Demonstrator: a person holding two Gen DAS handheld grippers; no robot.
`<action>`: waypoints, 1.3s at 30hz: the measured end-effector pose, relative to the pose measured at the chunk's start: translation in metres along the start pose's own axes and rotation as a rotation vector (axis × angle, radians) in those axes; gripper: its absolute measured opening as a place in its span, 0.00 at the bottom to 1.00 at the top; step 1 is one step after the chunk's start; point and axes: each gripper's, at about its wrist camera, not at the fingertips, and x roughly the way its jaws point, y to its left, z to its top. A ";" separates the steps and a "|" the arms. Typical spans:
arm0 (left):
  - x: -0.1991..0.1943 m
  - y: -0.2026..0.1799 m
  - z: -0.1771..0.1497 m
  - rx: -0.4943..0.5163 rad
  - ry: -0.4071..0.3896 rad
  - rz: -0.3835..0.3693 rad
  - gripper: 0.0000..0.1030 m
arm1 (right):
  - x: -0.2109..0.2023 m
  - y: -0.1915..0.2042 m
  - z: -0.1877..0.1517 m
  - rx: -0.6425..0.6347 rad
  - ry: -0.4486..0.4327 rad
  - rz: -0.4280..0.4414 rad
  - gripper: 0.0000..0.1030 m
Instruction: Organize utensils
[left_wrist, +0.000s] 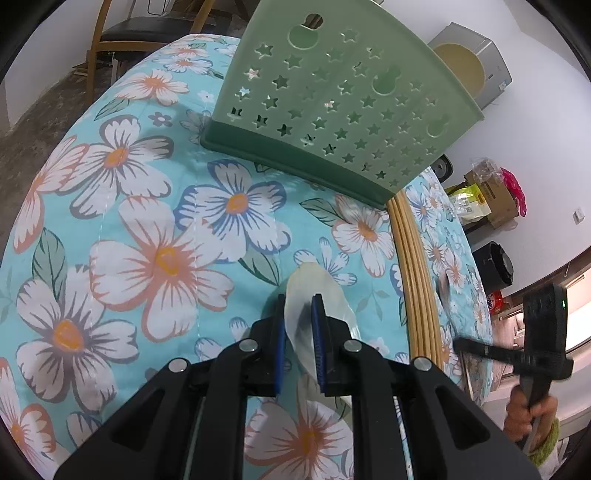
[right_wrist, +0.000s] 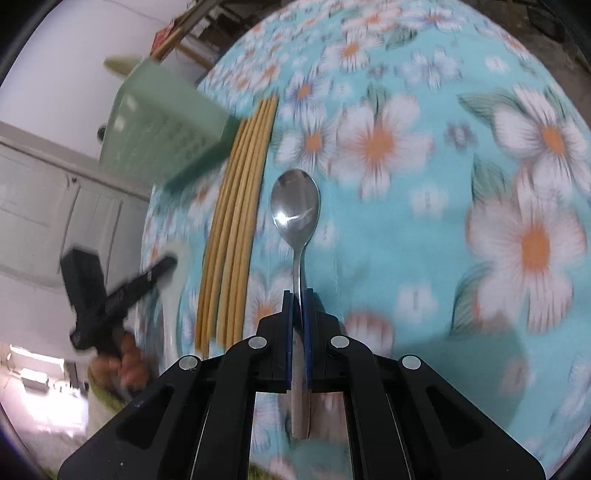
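now, right fingers (right_wrist: 297, 295) clamped on metal spoon (right_wrist: 295, 206) handle, left fingers (left_wrist: 300, 301) pinching pale translucent spoon (left_wrist: 314, 291)

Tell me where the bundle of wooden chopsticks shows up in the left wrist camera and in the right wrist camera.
Left wrist view: the chopsticks lie right of centre, running from the green basket's lower corner down toward the bottom edge.
Right wrist view: the chopsticks lie left of centre, running down from the blurred green basket, just left of the metal spoon.
Shared landmark: the green basket, by the bundle's far end in both.
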 end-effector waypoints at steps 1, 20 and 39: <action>0.000 0.000 0.000 0.001 0.000 0.001 0.12 | -0.001 0.002 -0.004 -0.013 0.014 0.004 0.09; 0.001 -0.001 0.001 -0.004 0.004 0.005 0.12 | 0.002 -0.013 0.054 -0.075 -0.126 0.061 0.39; 0.002 -0.007 0.002 0.024 0.010 0.036 0.12 | 0.000 0.025 0.046 -0.186 -0.155 -0.053 0.02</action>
